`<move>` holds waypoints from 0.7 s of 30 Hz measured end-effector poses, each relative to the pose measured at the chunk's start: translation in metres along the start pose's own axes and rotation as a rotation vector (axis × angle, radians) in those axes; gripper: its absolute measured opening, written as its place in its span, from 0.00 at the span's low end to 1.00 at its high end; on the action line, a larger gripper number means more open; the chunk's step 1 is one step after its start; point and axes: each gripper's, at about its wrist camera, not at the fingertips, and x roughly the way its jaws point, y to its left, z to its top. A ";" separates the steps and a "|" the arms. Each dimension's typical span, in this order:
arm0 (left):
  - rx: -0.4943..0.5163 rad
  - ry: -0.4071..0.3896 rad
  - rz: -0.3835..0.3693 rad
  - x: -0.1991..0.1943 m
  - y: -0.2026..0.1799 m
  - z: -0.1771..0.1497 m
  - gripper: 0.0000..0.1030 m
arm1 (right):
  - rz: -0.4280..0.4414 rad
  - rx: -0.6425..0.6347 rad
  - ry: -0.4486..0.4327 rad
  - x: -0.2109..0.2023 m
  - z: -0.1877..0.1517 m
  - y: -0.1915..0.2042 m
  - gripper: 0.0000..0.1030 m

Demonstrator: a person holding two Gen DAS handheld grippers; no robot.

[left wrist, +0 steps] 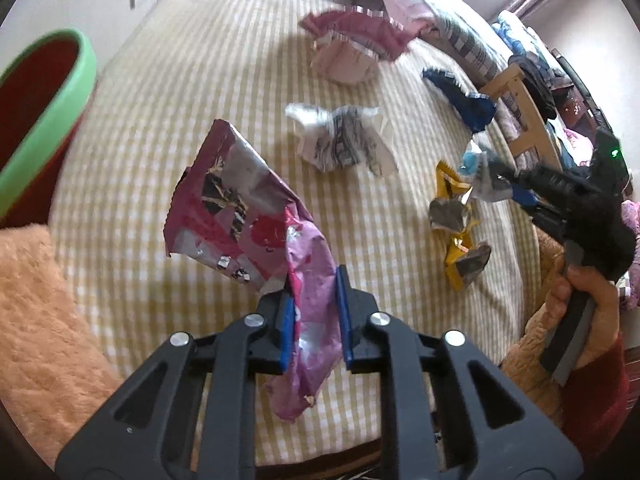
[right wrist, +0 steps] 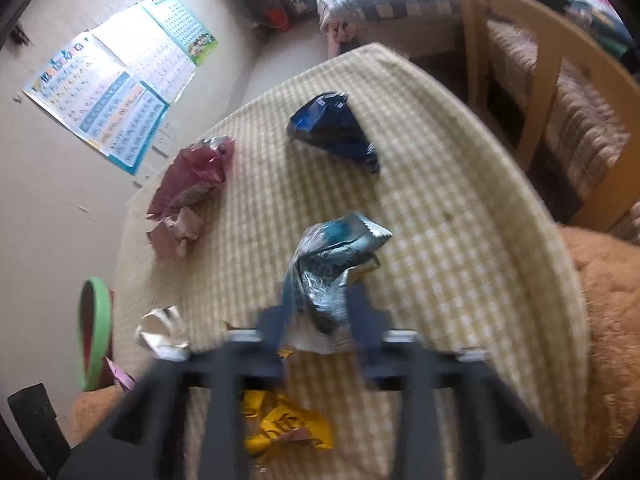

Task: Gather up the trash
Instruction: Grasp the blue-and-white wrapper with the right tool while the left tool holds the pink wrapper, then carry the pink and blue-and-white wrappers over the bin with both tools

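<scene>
My left gripper (left wrist: 314,284) is shut on a crumpled pink snack wrapper (left wrist: 256,232), which hangs above the yellow checked tablecloth (left wrist: 180,120). My right gripper (right wrist: 318,300) is shut on a silver-and-blue wrapper (right wrist: 332,256); the left wrist view shows that gripper (left wrist: 498,178) at the right, held by a hand (left wrist: 588,300). On the cloth lie a maroon wrapper (left wrist: 352,44), a white crumpled wrapper (left wrist: 344,140), a dark blue wrapper (left wrist: 464,96) and yellow wrappers (left wrist: 460,232). The right wrist view shows the maroon wrapper (right wrist: 188,188), the blue one (right wrist: 332,128), the white one (right wrist: 162,332) and the yellow one (right wrist: 284,424).
A red bin with a green rim (left wrist: 44,112) stands left of the table, also the bin (right wrist: 94,332) at lower left. A wooden chair (right wrist: 540,92) stands at the right edge. Orange fluffy fabric (left wrist: 36,320) lies at the near corner. Posters (right wrist: 120,88) hang on the wall.
</scene>
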 end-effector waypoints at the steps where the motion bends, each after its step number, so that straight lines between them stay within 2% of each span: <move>1: 0.006 -0.021 0.009 -0.006 -0.001 0.001 0.17 | 0.007 -0.005 -0.005 -0.002 -0.001 0.002 0.12; 7: 0.024 -0.118 0.037 -0.035 -0.003 0.013 0.17 | 0.083 -0.058 -0.068 -0.028 -0.004 0.025 0.10; 12: 0.042 -0.191 0.081 -0.057 -0.004 0.025 0.17 | 0.134 -0.163 -0.103 -0.053 -0.008 0.067 0.10; 16: 0.034 -0.242 0.103 -0.074 0.003 0.033 0.17 | 0.188 -0.240 -0.105 -0.062 -0.015 0.101 0.10; 21: 0.010 -0.288 0.133 -0.092 0.017 0.039 0.17 | 0.211 -0.329 -0.095 -0.060 -0.025 0.138 0.10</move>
